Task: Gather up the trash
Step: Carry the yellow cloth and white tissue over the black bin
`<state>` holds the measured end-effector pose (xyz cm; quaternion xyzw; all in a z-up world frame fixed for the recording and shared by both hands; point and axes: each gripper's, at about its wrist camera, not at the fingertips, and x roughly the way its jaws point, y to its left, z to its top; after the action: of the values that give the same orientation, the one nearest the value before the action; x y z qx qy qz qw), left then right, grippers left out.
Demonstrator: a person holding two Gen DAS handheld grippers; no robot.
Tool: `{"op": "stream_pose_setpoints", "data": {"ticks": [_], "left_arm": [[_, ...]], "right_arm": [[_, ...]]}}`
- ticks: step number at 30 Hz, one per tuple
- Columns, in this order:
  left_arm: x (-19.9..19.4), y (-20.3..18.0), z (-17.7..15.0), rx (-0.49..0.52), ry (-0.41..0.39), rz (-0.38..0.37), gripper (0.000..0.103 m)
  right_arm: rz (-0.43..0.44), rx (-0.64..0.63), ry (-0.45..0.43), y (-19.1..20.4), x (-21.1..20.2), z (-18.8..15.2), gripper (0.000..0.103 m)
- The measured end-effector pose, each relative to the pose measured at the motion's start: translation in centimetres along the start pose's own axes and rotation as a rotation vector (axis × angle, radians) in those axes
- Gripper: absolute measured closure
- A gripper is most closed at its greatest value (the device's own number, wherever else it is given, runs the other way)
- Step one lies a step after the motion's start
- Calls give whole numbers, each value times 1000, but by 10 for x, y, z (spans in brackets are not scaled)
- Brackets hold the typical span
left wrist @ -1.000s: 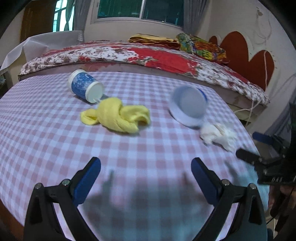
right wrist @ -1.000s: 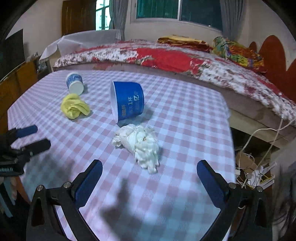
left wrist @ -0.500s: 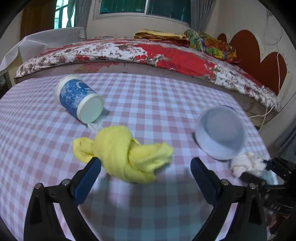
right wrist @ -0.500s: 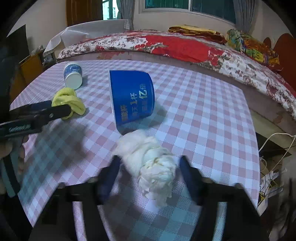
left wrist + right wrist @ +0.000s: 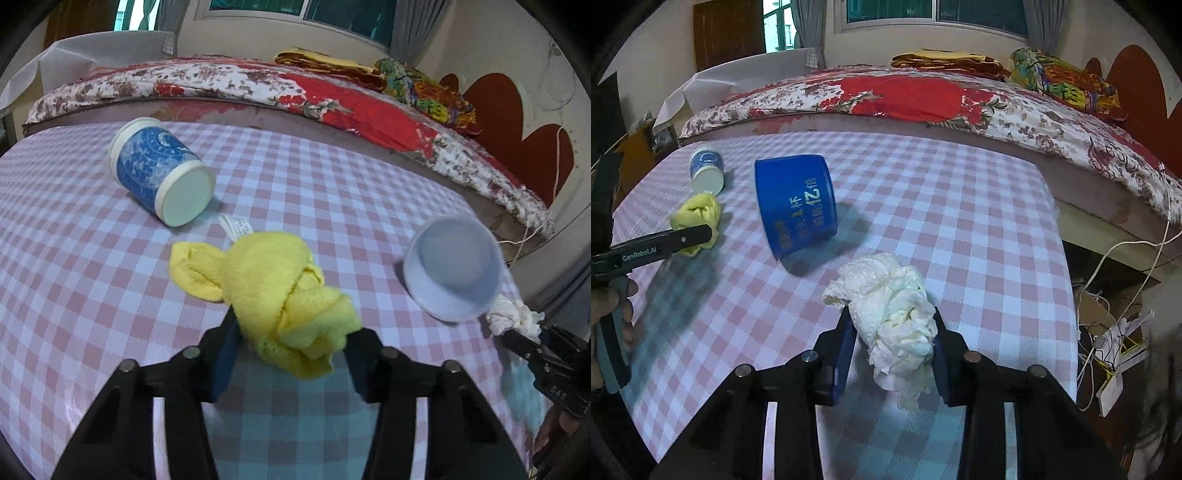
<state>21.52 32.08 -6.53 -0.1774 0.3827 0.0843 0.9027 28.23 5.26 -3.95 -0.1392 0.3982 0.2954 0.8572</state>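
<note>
Both grippers have just been closing: left gripper point(image 5: 291, 354) pinches the yellow cloth point(image 5: 280, 295) mid-table, right gripper point(image 5: 892, 350) clamps the white tissue wad point(image 5: 890, 314) nearer the table's point(image 5: 960, 221) right edge, each bundle's length running away from its jaws.

Open checked tablecloth point(image 5: 960, 229) lies clear right of the tipped blue tub point(image 5: 796, 206), while the small toppled cup point(image 5: 162, 171) and tub crowd the yellow cloth point(image 5: 280, 295).

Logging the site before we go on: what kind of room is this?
Most likely a home bedroom: a bed with a floral quilt and a red headboard stands right behind the checked-cloth table, under a curtained window.
</note>
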Motion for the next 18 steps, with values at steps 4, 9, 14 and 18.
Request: {"op": "stream_pose_setpoints", "data": {"ticks": [4, 9, 14, 18], "left_arm": [[-12, -9, -7, 29, -25, -6, 56], [-35, -31, -18, 92, -54, -8, 56], [-60, -58, -33, 158, -74, -25, 56], [-71, -76, -47, 199, -72, -47, 56]], "right_arm": [[2, 12, -6, -3, -8, -5, 66], [-11, 30, -24, -9, -28, -15, 67], [-26, 56, -50, -19, -54, -27, 67], [-38, 72, -66, -23, -73, -38, 67]]}}
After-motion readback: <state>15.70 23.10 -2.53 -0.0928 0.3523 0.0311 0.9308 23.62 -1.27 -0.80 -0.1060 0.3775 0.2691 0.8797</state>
